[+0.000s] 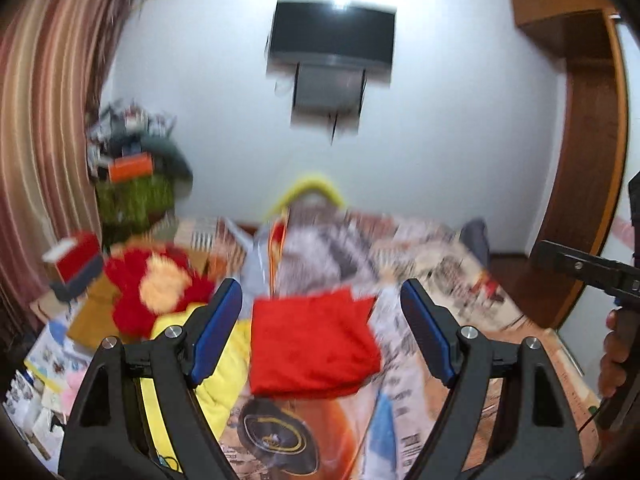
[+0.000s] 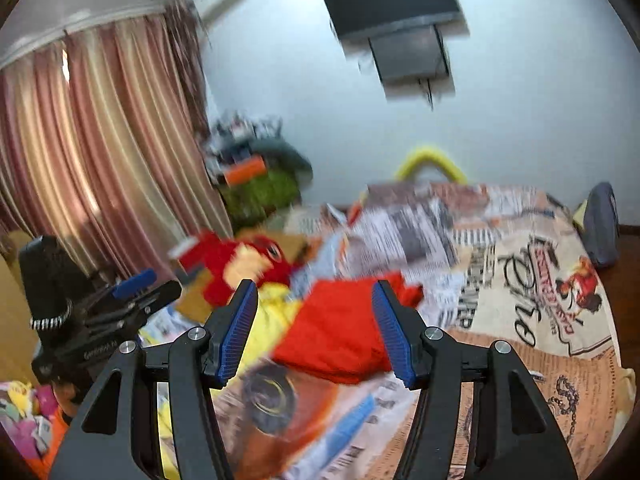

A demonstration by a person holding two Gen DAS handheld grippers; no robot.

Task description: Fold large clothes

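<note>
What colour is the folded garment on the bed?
Red, the folded garment; clearest in the left wrist view.

Blurred throughout by motion in both views. Red folded garment point(image 1: 312, 344) smeared at its edges, so fold lines unreadable; near corner covered by the right tongs' point(image 2: 316, 332) blue pad in the right wrist view. Yellow cloth point(image 1: 228, 380) mostly hidden behind the left tongs' point(image 1: 320, 336) arm. Print on the bedspread point(image 2: 520, 280) legible only in fragments, nearest part lost in streaks. Clutter on the green-draped stand point(image 1: 136, 196) too smeared to name. Red plush toy point(image 2: 240, 268) doubled by blur, shape uncertain. Wall screen point(image 1: 332, 36) ghosted. Hand point(image 1: 616, 356) cut off by the right edge. Wardrobe point(image 1: 588, 120) cropped at the frame's rim.
</note>
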